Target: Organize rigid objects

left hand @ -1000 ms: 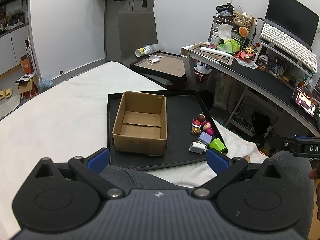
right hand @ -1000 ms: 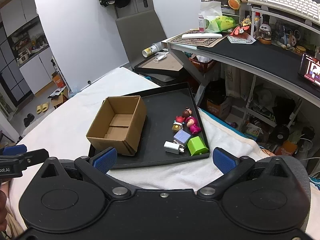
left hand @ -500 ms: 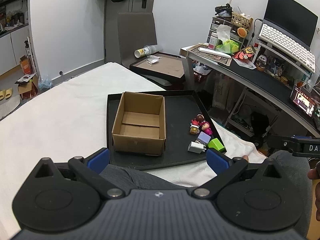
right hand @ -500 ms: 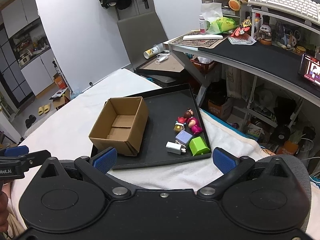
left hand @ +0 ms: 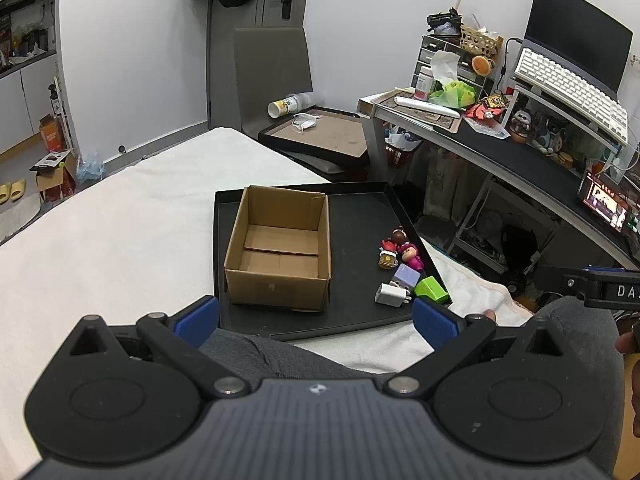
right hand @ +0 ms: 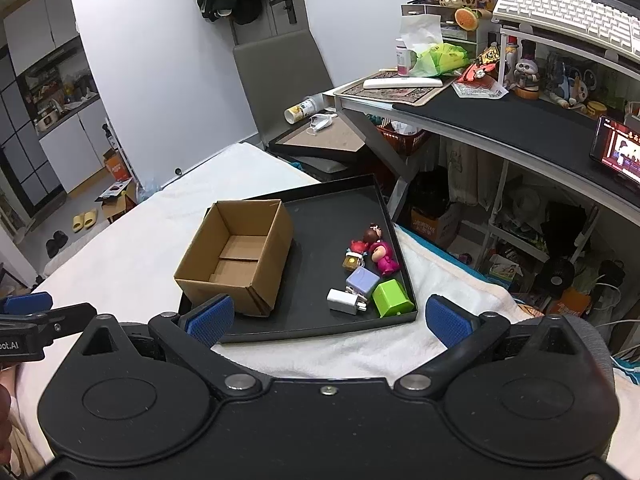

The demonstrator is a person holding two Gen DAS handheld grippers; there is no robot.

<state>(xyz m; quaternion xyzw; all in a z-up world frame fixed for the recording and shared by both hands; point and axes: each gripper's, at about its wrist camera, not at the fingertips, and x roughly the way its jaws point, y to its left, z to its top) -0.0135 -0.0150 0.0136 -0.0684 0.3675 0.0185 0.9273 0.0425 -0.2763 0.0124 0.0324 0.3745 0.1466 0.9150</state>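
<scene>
An empty open cardboard box stands on the left part of a black tray. On the tray's right side lie a white charger, a green block, a lilac block, a pink figurine, a red figurine and a small yellow-brown toy. My left gripper and right gripper are both open and empty, held short of the tray's near edge.
The tray lies on a white blanket-covered bed. A cluttered desk with a keyboard stands to the right. A grey chair and a framed board are behind the bed. A grey-clad knee is below the left gripper.
Both grippers have drifted slightly toward the tray, so the box and toys sit a little nearer in view. Both stay open and nothing on the tray has moved.
</scene>
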